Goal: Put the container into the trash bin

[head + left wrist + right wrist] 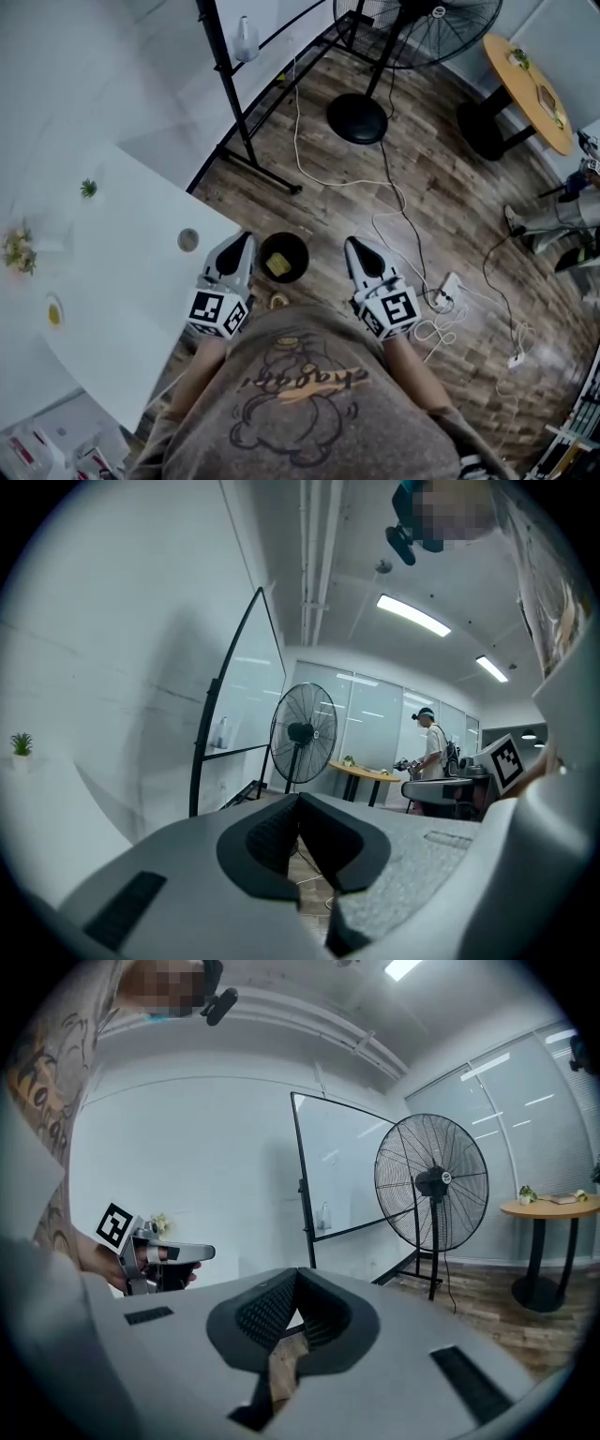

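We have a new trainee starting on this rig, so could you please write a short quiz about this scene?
1. What stands on the brown wooden floor between the left tongs and the right tongs?
2. True or false: the black pedestal fan stands upright.
3. The left tongs are: A) wide open; B) shut and empty; C) shut on a container.

Key
1. The round black trash bin.
2. True.
3. B.
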Available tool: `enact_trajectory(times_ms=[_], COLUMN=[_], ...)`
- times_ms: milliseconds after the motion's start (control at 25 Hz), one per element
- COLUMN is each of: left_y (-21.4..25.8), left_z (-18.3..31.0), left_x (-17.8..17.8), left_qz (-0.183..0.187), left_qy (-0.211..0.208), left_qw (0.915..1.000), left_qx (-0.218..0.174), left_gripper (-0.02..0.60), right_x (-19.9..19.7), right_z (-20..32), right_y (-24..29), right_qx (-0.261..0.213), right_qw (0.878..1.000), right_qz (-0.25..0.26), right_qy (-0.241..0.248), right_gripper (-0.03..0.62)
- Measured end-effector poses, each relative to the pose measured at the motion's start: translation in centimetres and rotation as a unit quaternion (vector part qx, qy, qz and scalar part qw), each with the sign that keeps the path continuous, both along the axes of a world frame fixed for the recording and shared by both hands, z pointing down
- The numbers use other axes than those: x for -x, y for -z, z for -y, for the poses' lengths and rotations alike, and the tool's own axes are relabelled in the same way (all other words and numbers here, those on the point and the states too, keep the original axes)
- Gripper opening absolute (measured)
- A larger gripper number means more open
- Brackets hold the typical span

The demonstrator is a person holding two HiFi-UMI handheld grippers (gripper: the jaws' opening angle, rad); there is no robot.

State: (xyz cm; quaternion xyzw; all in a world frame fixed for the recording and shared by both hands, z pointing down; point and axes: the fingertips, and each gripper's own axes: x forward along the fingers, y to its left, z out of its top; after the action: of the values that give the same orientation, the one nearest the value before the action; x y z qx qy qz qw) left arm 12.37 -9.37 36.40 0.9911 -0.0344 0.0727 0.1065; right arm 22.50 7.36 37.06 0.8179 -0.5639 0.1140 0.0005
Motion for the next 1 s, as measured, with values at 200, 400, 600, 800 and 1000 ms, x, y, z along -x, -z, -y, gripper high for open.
enact_trajectory(times_ms=[200,400,600,800,1000], left_y=[-0.5,0.3,1.0,1.0,1.0], left_z=[0.3,0.1,-0.4,-0.9,-1.3], left_x=[0.7,1.1,1.4,2.0,2.6], left_qz=[0.006,0.004,-0.001,-0.001,0.0], left_qy=[0.012,0.016,0.022,0.028,0.031], left_qw=[0.9999,0.9999,0.9998,0.9996,0.9995], left_qx=[-0.001,-0.002,0.0,-0.002,-0.001], left_gripper=[0.005,0.005,0.004,0.005,0.004], right_x=[0.4,0.6,1.1,1.7,2.4], right_z=[-0.1,-0.3,-0.6,-0.8,-1.1], right_y=[-0.6,-0.3,0.2,0.4,0.5], right_qx=[0.002,0.001,-0.003,-0.006,-0.005], right_qw=[1.0,1.0,1.0,1.0,1.0], right_qz=[0.004,0.008,0.008,0.009,0.009], right_qy=[-0.008,-0.01,-0.013,-0.01,-0.006], right_gripper=[-0.005,-0.005,-0.011,-0.011,-0.011])
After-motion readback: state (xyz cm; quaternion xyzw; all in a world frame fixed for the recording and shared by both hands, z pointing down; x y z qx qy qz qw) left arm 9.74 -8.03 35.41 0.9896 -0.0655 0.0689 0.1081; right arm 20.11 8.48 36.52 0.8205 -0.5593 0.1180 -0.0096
